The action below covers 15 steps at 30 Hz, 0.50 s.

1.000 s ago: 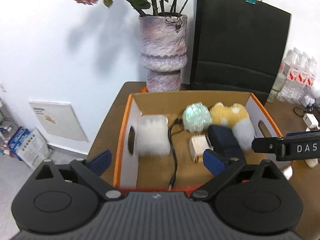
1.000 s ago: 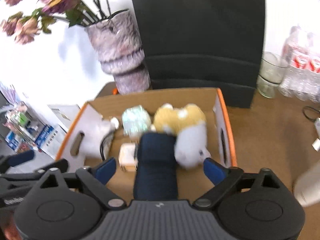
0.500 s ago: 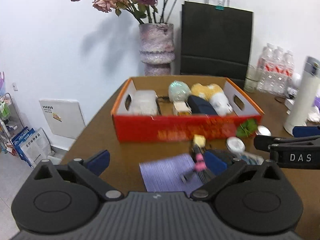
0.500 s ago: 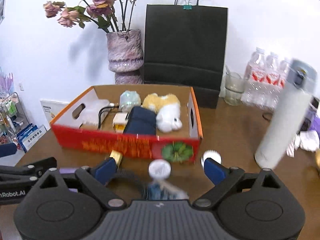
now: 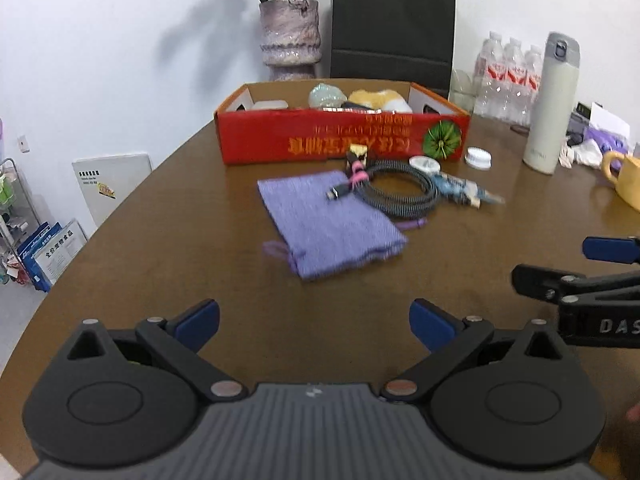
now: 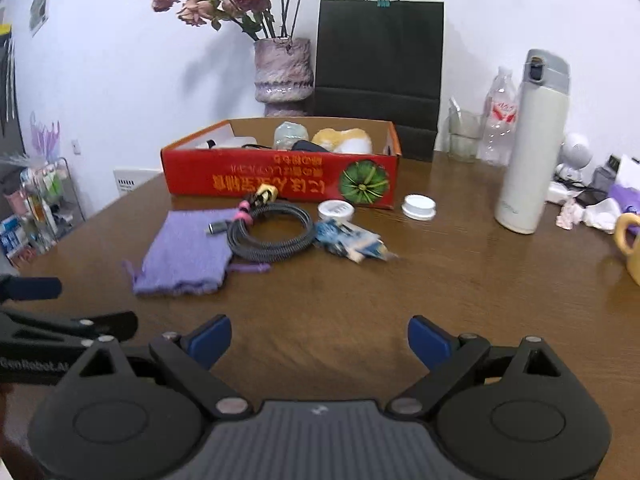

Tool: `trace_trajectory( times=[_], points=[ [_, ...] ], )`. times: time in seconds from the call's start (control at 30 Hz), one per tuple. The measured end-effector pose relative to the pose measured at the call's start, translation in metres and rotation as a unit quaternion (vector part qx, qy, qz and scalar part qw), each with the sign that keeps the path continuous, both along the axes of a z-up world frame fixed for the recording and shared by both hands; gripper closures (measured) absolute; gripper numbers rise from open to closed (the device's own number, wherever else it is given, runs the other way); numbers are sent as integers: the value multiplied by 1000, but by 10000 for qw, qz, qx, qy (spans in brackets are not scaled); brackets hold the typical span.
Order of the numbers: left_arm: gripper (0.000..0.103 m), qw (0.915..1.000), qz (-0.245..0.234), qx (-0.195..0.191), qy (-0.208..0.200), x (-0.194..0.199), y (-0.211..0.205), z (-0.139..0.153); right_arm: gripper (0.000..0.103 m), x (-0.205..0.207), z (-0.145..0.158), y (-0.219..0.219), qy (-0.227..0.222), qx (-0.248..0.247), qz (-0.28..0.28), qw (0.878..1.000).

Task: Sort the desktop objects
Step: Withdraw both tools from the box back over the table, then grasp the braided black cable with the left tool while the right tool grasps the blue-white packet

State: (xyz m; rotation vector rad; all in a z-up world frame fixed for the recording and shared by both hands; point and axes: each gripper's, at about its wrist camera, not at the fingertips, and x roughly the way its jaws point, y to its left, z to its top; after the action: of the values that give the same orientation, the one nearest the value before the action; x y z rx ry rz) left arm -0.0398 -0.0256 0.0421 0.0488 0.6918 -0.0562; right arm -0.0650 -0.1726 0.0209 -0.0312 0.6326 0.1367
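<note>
A red cardboard box point(image 5: 304, 142) point(image 6: 248, 178) stands at the far side of the brown table and holds plush toys and other items. In front of it lie a purple cloth pouch point(image 5: 326, 222) point(image 6: 188, 252), a coiled braided cable point(image 5: 400, 188) point(image 6: 272, 232), a blue packet point(image 5: 460, 190) point(image 6: 352, 242) and two white round lids point(image 6: 418, 206). My left gripper point(image 5: 314, 322) is open and empty, low over the near table. My right gripper point(image 6: 320, 338) is open and empty, beside it on the right.
A white thermos point(image 6: 528, 144) stands right of the box, with a yellow mug point(image 6: 630, 240) at the far right. A vase of dried flowers point(image 6: 282, 72), a black paper bag point(image 6: 378, 64) and water bottles point(image 5: 506, 76) stand behind the box.
Both grippers have pulled back from above the box to the near side of the table and dropped lower. The box has gone from close up to far away.
</note>
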Motion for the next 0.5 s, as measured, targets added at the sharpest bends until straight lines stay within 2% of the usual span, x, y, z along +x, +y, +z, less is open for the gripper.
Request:
trace_trajectory(
  times=[0.13,0.3,0.5],
  points=[
    [0,9999,5,119,64,3,-1,-6,8,-11,-8,-7,110,221,48,9997],
    [0,9999,12,29,104,10,-1,-9,8,-9,-14,-2,220,40,101,9997],
    [0,9996,-28,-277,-104,31,4,8,8,3,-5,-11,116,-86,153,9998]
  ],
)
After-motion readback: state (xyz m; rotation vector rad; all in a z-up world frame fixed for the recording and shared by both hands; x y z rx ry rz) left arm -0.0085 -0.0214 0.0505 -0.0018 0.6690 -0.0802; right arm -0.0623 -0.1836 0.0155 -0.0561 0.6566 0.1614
